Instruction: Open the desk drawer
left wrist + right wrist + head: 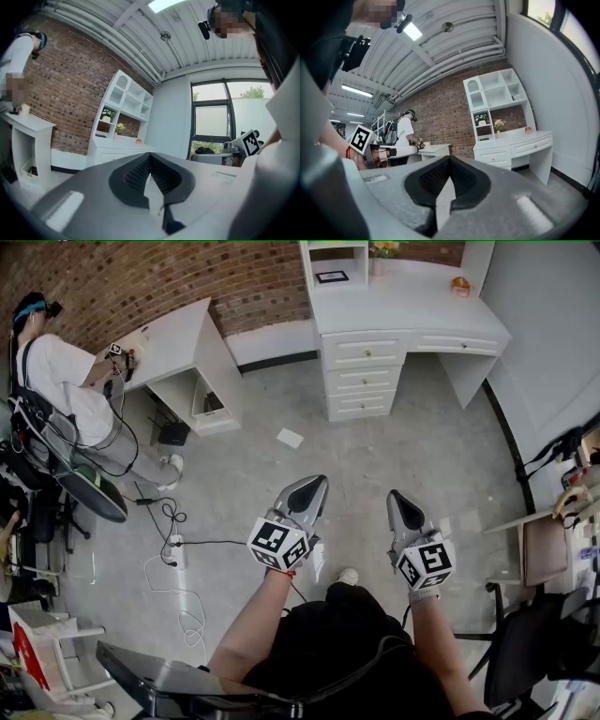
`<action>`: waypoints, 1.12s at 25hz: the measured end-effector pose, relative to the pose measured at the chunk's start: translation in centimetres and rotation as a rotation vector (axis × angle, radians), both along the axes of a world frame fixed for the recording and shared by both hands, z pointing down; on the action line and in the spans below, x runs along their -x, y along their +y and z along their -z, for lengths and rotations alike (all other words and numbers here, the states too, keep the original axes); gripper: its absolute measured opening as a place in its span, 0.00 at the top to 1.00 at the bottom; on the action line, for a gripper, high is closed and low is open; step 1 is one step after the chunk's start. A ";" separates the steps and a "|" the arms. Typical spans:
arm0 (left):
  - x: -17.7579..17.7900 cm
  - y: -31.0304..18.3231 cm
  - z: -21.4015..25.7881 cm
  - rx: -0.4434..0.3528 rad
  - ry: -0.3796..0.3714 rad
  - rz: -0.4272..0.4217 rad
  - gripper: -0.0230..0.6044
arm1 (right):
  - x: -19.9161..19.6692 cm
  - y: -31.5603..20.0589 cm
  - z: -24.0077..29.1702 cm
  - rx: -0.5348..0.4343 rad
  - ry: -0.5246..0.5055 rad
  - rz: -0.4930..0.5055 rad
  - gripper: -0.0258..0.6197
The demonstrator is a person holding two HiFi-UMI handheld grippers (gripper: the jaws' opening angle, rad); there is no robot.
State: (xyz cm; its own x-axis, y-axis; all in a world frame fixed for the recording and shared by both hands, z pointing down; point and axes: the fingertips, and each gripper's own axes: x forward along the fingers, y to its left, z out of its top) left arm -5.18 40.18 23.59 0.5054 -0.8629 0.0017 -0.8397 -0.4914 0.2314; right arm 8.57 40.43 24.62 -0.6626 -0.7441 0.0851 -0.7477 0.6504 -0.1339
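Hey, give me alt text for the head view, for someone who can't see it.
Seen from above, the left gripper and right gripper, both shut and empty, are held over grey floor, well short of a white desk with its drawers closed. Another person is at a second white desk by a brick wall.

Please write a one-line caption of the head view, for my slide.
Both shut, the left tongs and right tongs point toward a white desk across the room, drawers closed.

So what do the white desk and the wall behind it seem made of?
White desk with drawers: likely painted wood or board, smooth matte, panelled drawer fronts; core unclear. Wall behind it: bare reddish-brown brick, rough, mortar lines visible.
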 end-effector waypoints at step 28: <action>-0.5 -6.4 -2.2 0.055 -0.002 -0.002 0.96 | -3.2 -7.6 -1.3 0.042 -0.095 -0.064 0.96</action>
State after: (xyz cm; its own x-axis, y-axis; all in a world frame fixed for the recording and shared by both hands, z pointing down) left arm -4.65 33.80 25.78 0.5072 -0.8604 0.0504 -0.8391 -0.4796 0.2565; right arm 11.77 32.87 25.95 -0.6205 -0.7822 0.0562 -0.7700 0.5941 -0.2328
